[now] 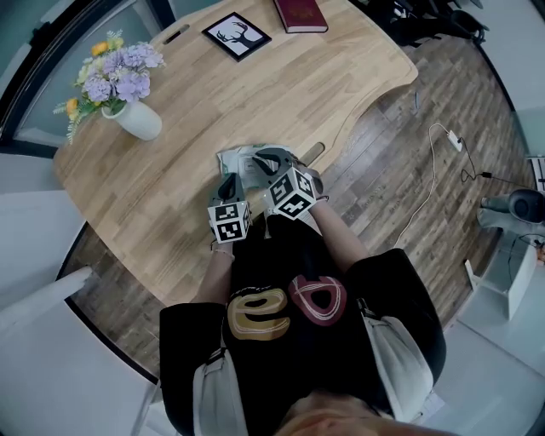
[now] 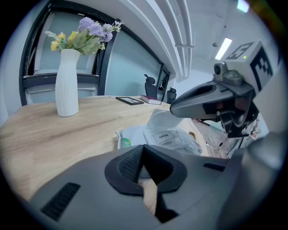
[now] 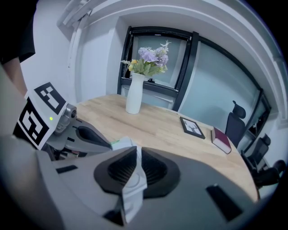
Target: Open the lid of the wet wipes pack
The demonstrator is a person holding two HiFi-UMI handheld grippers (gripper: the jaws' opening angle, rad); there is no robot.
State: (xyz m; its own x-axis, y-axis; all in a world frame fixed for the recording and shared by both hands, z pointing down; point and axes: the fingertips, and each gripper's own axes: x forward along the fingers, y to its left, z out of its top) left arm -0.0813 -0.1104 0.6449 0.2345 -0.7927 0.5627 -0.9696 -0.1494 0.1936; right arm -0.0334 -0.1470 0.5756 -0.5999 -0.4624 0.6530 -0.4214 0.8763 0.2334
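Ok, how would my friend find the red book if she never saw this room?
Start at the big wooden table. At its far end, away from the person, two flat things lie side by side: a black-framed deer picture and the book. The book is the dark red one, with no frame.

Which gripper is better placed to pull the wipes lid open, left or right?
Right. The right gripper pinches the white lid; the left gripper is shut at the edge of the pack.
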